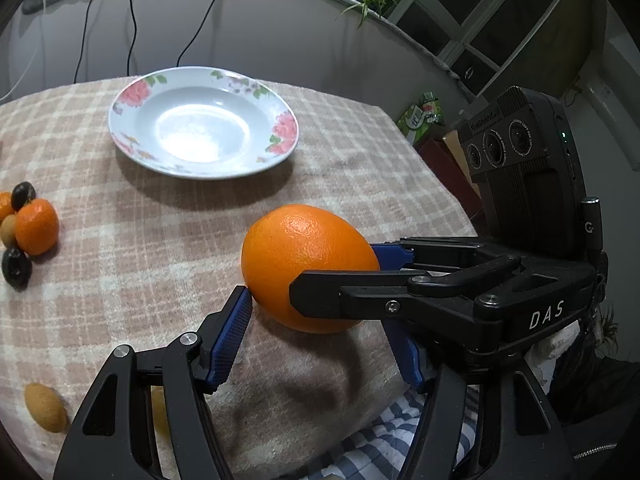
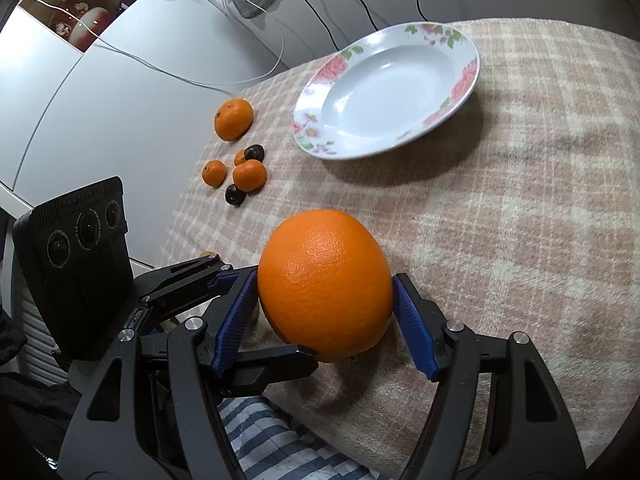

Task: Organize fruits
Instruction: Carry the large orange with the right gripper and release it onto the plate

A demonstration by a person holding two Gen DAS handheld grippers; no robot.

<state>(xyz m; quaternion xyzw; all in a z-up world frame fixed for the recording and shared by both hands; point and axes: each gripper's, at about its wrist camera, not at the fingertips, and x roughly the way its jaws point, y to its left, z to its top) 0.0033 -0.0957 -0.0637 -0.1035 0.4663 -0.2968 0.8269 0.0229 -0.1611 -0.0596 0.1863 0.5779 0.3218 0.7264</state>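
- Orange, pebbled peel is shown on the large orange (image 2: 325, 285), a rounded, slightly egg-shaped fruit resting on the counter (image 2: 520, 220) near its near edge.
- In the right wrist view, the orange is seen pressed between the ribbed blue pads (image 2: 416, 330) of the right tongs (image 2: 325, 320), which are closed on its two sides.
- The left tongs (image 1: 320, 336) are spread open; one blue pad (image 1: 232, 336) is seen touching the orange's lower left, while the other pad stands apart from the fruit.
- In the left wrist view, a black finger of the right tongs (image 1: 332, 294) is laid across the front of the orange.
- A woven cloth (image 1: 360, 168) in pink-and-cream checks is spread over the counter, with a soft, nubbly weave.
- A glossy white plate (image 1: 280, 148), round and shallow with pink roses on its rim, is set farther back.
- A cluster of small mandarins (image 2: 249, 175) and dark, shiny round fruits (image 2: 235, 194) is gathered at the far left, well apart from the orange; a bigger mandarin (image 2: 234, 119) lies beyond them.
- A dull tan oval fruit (image 1: 45, 408) is seen at the near left edge.
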